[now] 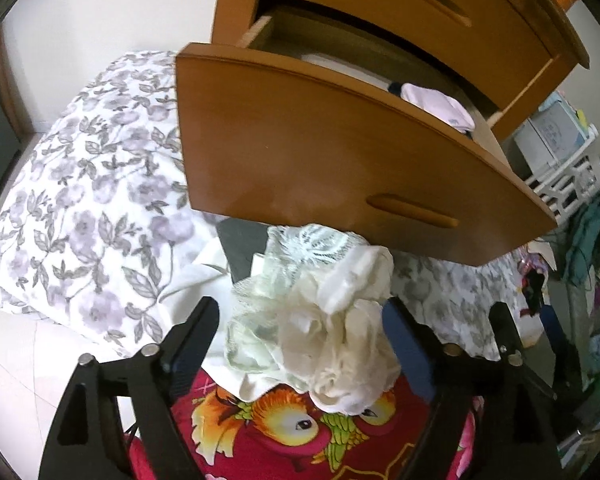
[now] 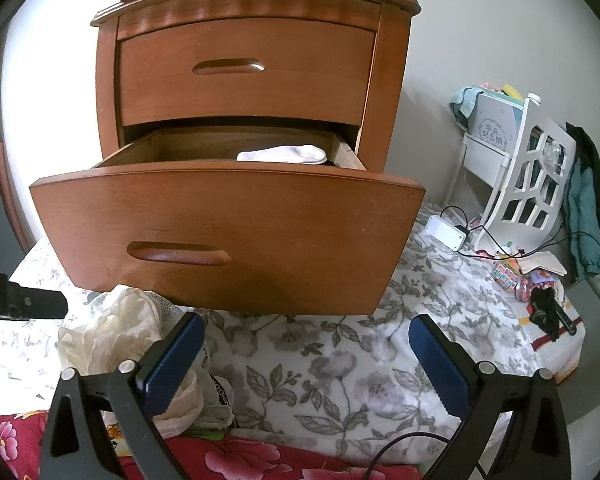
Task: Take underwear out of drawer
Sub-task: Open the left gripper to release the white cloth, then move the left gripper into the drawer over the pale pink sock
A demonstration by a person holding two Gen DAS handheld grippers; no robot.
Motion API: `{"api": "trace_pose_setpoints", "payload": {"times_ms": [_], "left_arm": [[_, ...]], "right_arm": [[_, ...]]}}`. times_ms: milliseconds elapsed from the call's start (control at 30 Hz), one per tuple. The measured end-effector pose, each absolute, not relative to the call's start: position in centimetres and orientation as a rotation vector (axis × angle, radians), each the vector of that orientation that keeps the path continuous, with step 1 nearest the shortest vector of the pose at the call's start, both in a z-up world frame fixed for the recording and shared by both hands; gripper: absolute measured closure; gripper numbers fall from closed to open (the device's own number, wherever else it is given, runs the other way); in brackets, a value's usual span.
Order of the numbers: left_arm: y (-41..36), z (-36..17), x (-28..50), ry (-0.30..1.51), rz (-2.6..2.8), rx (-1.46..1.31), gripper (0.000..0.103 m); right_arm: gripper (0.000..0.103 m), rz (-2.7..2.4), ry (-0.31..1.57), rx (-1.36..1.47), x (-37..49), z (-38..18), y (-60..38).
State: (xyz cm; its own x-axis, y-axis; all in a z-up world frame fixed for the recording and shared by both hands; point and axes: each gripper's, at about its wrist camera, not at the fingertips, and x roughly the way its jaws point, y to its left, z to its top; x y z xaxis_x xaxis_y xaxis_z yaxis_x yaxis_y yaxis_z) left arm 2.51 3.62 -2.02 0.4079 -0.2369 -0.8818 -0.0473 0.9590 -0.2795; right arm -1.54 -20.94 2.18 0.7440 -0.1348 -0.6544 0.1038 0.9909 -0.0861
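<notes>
the left gripper [image 1: 300,320] stands spread above the cream lace underwear [image 1: 320,320], pads clear of it. the right gripper [image 2: 306,360] gapes empty before the pulled-out drawer [image 2: 228,236].

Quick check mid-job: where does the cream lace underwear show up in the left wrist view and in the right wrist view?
Left wrist view: the cream lace underwear lies low in the centre, between the spread fingers of the left gripper, on the red floral cloth.
Right wrist view: it sits at lower left, beside the right gripper.
Shared landmark: the open lower drawer, just above the underwear in both views.
</notes>
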Motion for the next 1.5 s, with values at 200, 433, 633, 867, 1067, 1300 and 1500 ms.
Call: {"api": "trace_pose_setpoints", "payload": {"times_ms": [200,433,633,867,1067,1300,1500], "left_arm": [[3.8,-1.6,2.5,1.103,-0.088,-0.257,0.006],[4.1,-1.2,2.4,1.080,-0.082,-0.259,0.004],[4.0,-0.4,2.4,1.051,-0.080,-0.255,0.004],[3.9,1.1,2.7,0.979,-0.136,-0.290,0.003],[3.1,3.0,3.5,0.929,-0.191,-0.279,0.003],[1.5,6.6,5.1,0.841,-0.179,-0.165,0.003],[0.6,8.3,8.8,0.887,-0.186,-0.134,0.003]], "right_arm": [[0.000,-0.131,0.720,-0.045,-1.5,2.2,-20.9],[0.000,-0.130,0.723,-0.044,-1.5,2.1,-21.0],[0.000,-0.127,0.730,-0.042,-1.4,1.9,-20.9],[0.000,-0.122,0.757,-0.033,-1.0,1.6,-21.1],[0.000,-0.120,0.785,-0.007,-0.6,1.2,-21.7],[0.000,-0.110,0.822,0.019,0.0,0.7,-22.2],[0.000,-0.102,0.847,0.059,0.3,0.3,-22.9]]}}
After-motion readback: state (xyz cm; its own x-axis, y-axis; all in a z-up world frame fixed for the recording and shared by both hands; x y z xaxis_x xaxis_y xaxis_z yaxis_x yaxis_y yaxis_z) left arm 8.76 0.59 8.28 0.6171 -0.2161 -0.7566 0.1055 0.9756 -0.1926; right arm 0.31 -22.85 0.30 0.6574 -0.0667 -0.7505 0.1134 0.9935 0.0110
